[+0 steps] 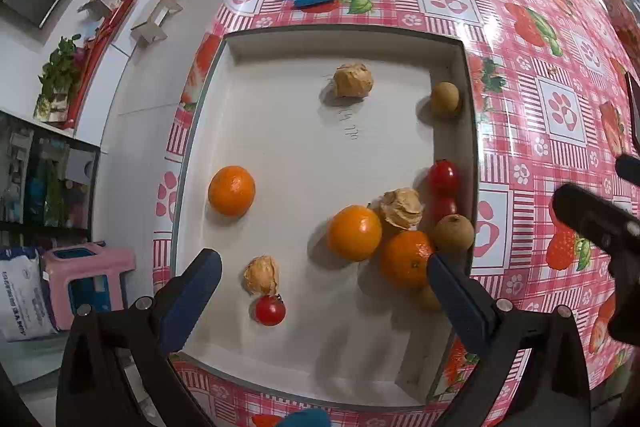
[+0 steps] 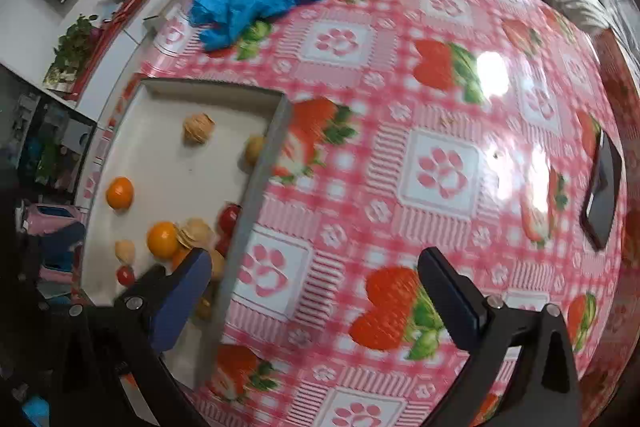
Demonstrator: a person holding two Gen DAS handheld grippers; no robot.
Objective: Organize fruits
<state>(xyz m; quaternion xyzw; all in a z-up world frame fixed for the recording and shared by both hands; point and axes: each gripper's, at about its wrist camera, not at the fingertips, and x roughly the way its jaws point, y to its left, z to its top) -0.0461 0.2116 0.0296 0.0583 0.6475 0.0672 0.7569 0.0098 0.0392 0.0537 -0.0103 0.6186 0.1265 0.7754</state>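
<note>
Left wrist view: the left gripper is seen with jaws spread wide and empty above the near end of the white tray, whose long axis runs away from the camera; oranges, husked fruits and cherry tomatoes are scattered inside it, mostly bunched against its right wall. The right gripper is likewise released, nothing gripped, over the strawberry-print tablecloth, the tray lying just left of it.
</note>
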